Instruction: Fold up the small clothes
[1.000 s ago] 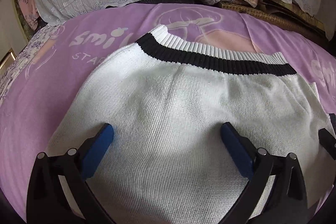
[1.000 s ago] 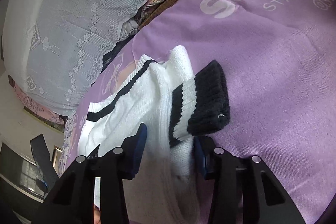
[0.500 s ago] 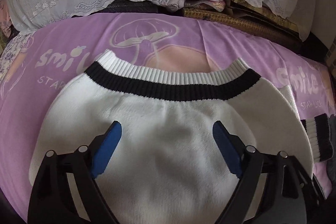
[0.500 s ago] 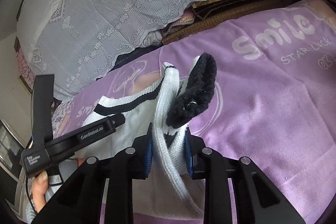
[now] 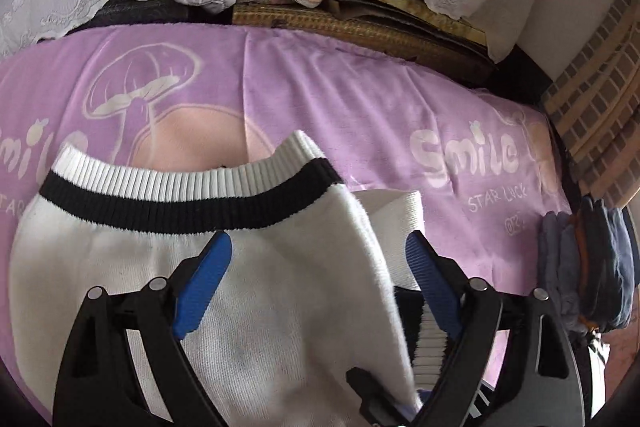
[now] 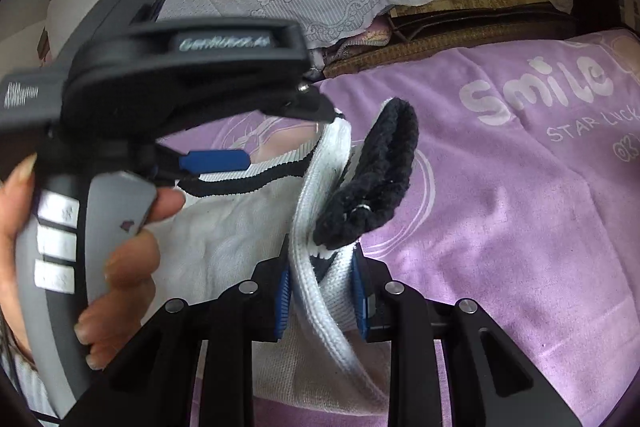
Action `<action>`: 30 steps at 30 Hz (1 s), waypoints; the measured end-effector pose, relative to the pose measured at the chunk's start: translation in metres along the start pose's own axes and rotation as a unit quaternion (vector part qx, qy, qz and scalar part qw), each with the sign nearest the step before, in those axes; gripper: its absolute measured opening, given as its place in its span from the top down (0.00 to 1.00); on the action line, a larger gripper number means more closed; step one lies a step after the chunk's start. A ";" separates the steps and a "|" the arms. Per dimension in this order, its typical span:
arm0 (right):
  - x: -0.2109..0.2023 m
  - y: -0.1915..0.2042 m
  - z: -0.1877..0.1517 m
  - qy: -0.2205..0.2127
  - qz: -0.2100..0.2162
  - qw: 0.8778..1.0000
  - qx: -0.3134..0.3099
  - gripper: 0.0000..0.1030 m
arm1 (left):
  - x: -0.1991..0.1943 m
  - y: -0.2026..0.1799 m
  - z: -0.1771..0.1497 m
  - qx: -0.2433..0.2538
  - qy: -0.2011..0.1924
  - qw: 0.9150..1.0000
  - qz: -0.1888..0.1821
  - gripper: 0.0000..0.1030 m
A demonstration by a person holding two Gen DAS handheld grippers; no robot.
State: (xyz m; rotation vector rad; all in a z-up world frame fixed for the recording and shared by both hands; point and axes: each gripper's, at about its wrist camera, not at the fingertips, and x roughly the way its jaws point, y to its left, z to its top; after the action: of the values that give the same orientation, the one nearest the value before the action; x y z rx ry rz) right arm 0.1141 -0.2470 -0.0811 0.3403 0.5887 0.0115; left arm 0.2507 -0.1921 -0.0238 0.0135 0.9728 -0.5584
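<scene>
Right tool clamped on sweater sleeve, cuff flopping up, beside sweater body on bed; left tool apart over body. Lay sleeve flat across body w/o bunching.

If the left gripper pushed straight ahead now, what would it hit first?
Probably the white sweater: the open left gripper points at its right edge below the black-striped hem. Depth is unclear.

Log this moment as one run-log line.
step: sleeve fold | right gripper: shut on sleeve | left gripper: open over sweater | surface: purple blanket
</scene>
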 end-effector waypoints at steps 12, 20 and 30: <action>-0.011 0.025 -0.009 -0.022 -0.004 0.998 -0.066 0.75 | 0.018 -0.022 -0.001 0.088 0.058 0.993 0.048 0.09; -0.019 0.042 -0.015 -0.037 -0.004 0.994 -0.106 0.76 | 0.002 0.002 -0.010 0.047 0.042 0.997 -0.050 0.79; -0.031 0.093 -0.015 -0.058 0.000 0.987 -0.147 0.77 | -0.039 0.042 -0.007 0.011 0.001 0.996 -0.084 0.80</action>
State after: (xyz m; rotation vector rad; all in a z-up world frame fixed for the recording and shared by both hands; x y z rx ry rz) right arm 0.0879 -0.1577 -0.0463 0.0538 0.4632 0.0777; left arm 0.2469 -0.1371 -0.0068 -0.0497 0.9747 -0.7235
